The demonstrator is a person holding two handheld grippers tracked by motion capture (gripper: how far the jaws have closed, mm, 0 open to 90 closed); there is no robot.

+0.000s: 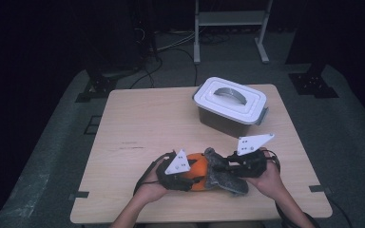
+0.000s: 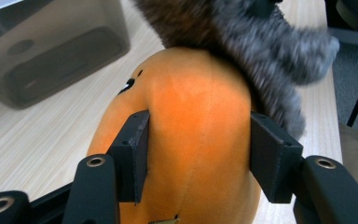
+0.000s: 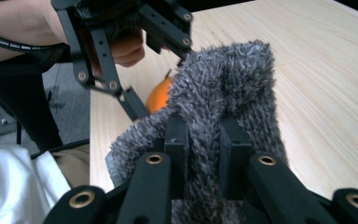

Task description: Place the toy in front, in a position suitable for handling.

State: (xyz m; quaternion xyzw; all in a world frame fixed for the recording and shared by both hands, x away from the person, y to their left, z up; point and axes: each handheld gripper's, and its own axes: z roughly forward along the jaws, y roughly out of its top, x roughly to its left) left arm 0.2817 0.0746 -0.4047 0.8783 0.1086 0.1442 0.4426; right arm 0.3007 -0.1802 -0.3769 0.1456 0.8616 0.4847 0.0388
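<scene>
Near the table's front edge (image 1: 123, 216), my left tongs (image 2: 199, 154) clamp the orange plush (image 2: 191, 135); my right tongs (image 3: 204, 154) pinch its grey fur (image 3: 228, 88), open tabletop beyond.

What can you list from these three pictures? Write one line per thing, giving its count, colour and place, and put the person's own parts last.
Table: one, light wood, centre of the high view.
Box: one, translucent grey with a white lid and grey handle, far right part of the table.
Soft toy: one, orange, near edge of the table, between the pads of the left claw.
Fluffy cloth: one, grey, lying against the toy's right side and pinched by the right claw.
Frame: one, pale metal, on the floor beyond the table.
Left claw: one, black, shut on the soft toy.
Right claw: one, black, shut on the fluffy cloth.
Hands: two, at the near table edge.
</scene>
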